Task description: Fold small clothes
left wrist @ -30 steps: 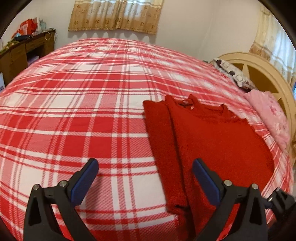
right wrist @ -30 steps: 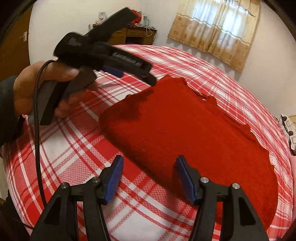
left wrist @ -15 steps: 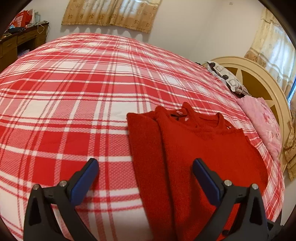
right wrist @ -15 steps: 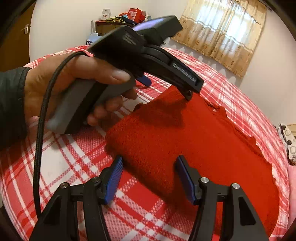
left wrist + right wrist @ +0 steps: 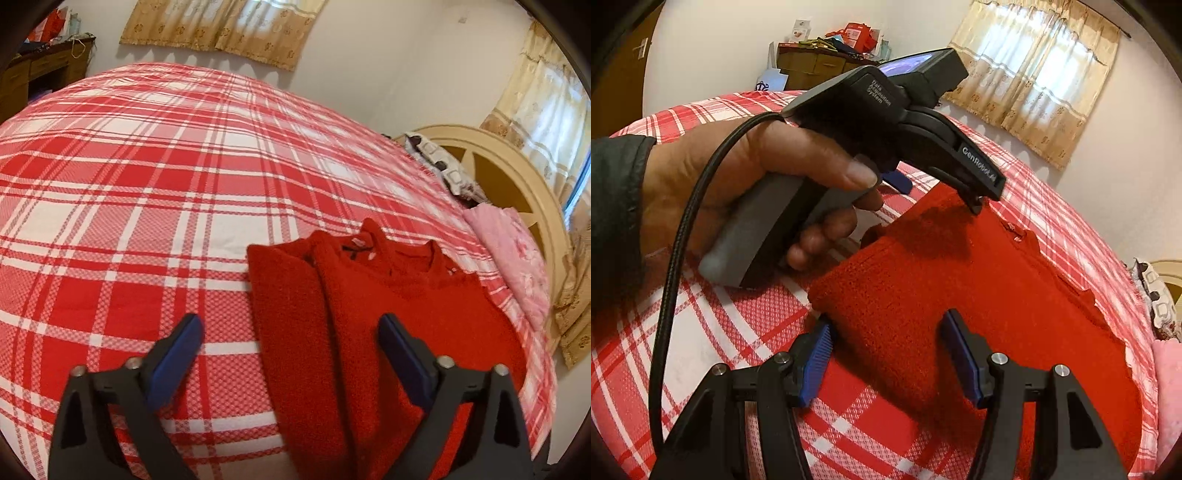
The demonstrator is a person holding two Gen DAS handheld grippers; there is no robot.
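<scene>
While both grippers (image 5: 290, 332) (image 5: 884, 334) gape empty, a red sweater (image 5: 388, 325) lies on the plaid bedspread (image 5: 147, 184).

Red sweater (image 5: 369, 332) hem cut off by bottom edge; left gripper (image 5: 938, 184) fingertips hidden behind own body.

Both wrist views look closely down along their fingers, sharing the red sweater (image 5: 388, 325) on the bed (image 5: 147, 206).

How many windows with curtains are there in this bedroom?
2 in view. One curtained window is on the wall beyond the far side of the bed; another curtained window is behind the cream headboard. Walls outside the camera views may hide more.
</scene>
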